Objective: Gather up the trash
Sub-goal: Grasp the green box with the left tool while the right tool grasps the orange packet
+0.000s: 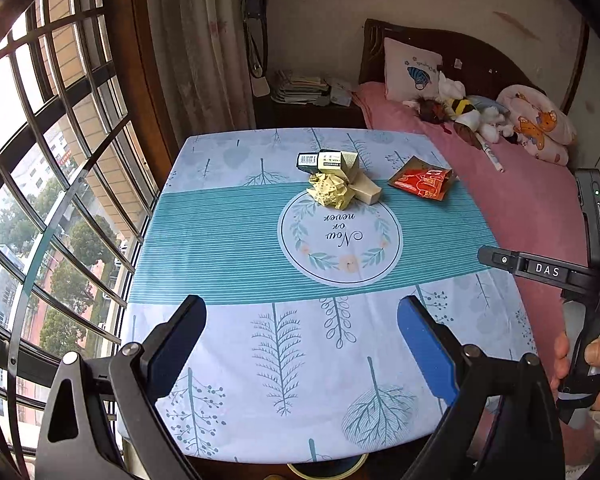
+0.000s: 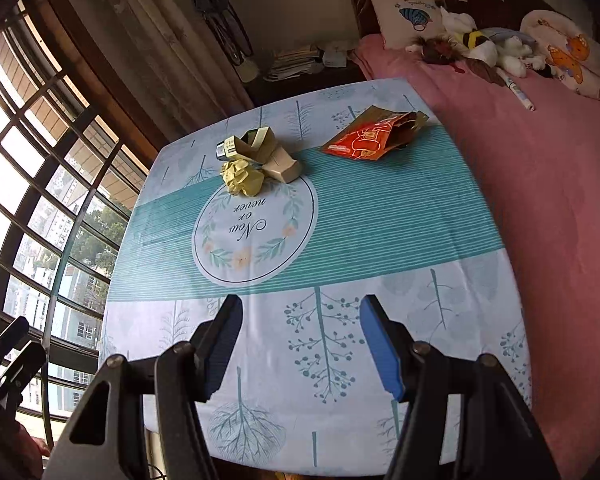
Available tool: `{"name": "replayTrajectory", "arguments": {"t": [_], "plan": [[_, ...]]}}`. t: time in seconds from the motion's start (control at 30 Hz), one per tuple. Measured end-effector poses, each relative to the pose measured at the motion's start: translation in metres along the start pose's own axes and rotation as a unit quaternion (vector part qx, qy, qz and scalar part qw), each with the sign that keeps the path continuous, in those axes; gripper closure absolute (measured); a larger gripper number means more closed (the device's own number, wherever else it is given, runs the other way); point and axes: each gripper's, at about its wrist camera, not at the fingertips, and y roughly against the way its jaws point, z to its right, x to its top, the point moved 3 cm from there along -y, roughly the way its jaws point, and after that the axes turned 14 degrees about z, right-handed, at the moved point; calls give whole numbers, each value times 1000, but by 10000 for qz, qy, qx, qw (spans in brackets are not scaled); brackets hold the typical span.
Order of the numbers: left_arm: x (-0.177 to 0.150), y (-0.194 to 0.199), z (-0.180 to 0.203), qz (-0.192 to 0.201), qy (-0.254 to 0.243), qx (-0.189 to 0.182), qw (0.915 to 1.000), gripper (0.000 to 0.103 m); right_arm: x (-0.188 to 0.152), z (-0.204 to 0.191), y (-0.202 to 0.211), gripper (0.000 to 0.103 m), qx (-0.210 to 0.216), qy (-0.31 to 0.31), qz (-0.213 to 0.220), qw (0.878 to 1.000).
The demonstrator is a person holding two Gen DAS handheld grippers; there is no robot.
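**Both tongs empty at the near edge; trash untouched at the far side**

Left tongs (image 1: 302, 320): jaws spread wide, nothing between them. You hold them low over the near edge of the counter (image 1: 228, 240), aimed along its length. Right tongs (image 2: 300, 320): also parted, a little narrower, nothing gripped. In the left view your right tool sits off the counter's right edge, your hand (image 1: 598, 364) wrapped round its handle.

Trash sits toward the far side, well apart from both tongs. Crumpled yellow paper ball (image 1: 330, 191) rests on the rim of the printed circle, touching a beige carton (image 1: 366, 190) lying on its side. Behind them a small printed box (image 1: 328, 161) with a barcode end, also touching the pile. To the right and apart, a red snack wrapper (image 1: 420, 184), torn open at one end and lying flat near the bed-side edge.

Judgement: both tongs look staged open for a first pick, none yet made. The wrapper lies on the right tongs' side, the clustered pile closer to the left's. No bin or bag is visible in either view; a round rim shows under the near edge, identity unclear.

Risk: the flat wrapper gives little to pinch.
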Motion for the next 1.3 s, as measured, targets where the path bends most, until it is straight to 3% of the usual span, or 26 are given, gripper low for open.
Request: {"name": "replayTrajectory", "arguments": {"t": [0.23,0.43,0.63,0.8,0.9,1.07,1.3], "plan": [[34,-88,50,-425,415,95,9982,8,59,78,-82,42,259,-689,-600,9955],[53,-141,68,-700,478,397,9956,8,91,114,-157,42,579,-1261,-960,9857],[63,-176,66,-890,615,597,9923,8,114,135,-204,42,686,-1835,-889,9766],[71,-205,58,-988,881,641,9891,8,135,137,-222,41,812,-1947,-651,9753],[81,-223,52,-988,1038,633,9877,8,142,128,-231,41,784,-1726,-618,9799],[97,-255,39,-997,1345,673,9836,8,155,100,-246,41,438,-819,-635,9937],[96,-311,21,-1380,1847,868,9692,8,159,66,-266,40,347,108,-595,9976]]}}
